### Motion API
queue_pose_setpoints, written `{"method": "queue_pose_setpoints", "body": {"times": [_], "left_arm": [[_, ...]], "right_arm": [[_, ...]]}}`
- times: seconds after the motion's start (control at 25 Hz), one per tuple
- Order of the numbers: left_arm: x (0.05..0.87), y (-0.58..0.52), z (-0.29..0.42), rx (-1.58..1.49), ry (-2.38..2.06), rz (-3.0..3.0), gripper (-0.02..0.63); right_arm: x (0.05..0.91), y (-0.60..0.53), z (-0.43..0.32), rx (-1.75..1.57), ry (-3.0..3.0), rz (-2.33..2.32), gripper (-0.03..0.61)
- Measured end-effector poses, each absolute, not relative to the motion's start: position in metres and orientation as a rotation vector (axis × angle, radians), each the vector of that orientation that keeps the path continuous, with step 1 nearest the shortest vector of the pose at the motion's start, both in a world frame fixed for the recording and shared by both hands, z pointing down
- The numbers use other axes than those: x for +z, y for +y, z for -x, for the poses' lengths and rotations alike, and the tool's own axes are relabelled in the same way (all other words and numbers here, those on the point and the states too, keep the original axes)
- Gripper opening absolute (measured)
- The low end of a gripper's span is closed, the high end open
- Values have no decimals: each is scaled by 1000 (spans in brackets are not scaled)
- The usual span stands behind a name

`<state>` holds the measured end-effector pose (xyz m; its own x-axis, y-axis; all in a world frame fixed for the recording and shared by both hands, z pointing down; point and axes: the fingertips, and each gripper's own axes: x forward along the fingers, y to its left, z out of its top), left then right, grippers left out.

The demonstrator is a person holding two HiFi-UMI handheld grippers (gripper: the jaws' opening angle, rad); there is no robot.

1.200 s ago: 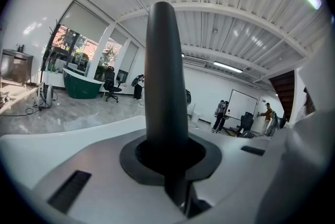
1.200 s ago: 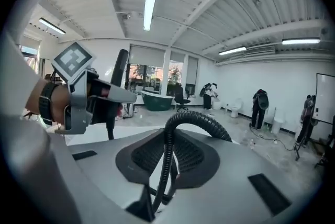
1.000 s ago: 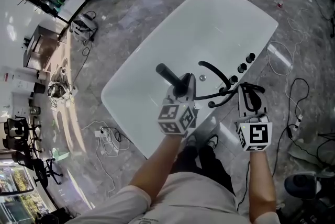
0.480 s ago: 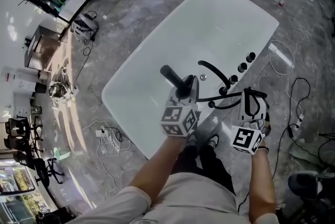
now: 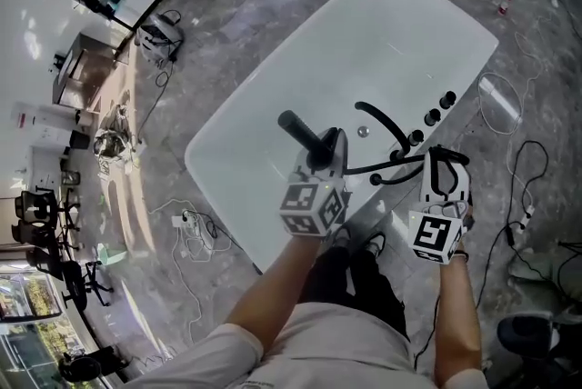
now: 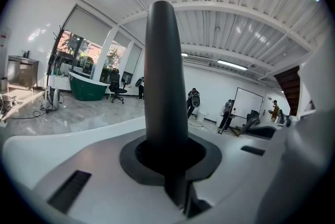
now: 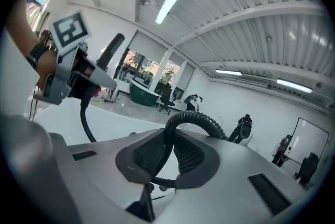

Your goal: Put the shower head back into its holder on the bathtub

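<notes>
Centre of the head view: the left hand-held gripper (image 5: pixel 327 153) clamps the black shower head (image 5: pixel 303 135) by its handle, above the white bathtub (image 5: pixel 273 96). At lower right, the right hand-held gripper (image 5: pixel 445 175) pinches the ribbed hose (image 7: pixel 201 120) — probably to tame slack near the rim's knobs (image 5: pixel 433 116).

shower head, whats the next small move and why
Probably carry the shower head, clamped in the left claw, across toward the black knobs on the rim of the bathtub. It hangs over the basin, apart from those fittings, while the right claw is shut on the hose.
</notes>
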<state>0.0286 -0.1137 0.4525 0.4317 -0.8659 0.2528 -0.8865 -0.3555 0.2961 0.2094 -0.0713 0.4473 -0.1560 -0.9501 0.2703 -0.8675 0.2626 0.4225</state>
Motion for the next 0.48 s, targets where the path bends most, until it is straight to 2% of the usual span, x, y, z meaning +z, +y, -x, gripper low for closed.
{"method": "queue_pose_setpoints", "body": {"times": [0.2,0.36,0.48], "left_arm": [[464,-118,-27,107,-1450,-2328,40],[479,-121,-19,138,-1419,-2333,40],[488,-125,-12,142,-1392,-2337,40]], "right_arm": [[468,-73,-217,227,-2198,-1787,61],[515,-68,-193,234,-2160,-1648,61],[506,-76,-204,216,-2122,-1740,61]]}}
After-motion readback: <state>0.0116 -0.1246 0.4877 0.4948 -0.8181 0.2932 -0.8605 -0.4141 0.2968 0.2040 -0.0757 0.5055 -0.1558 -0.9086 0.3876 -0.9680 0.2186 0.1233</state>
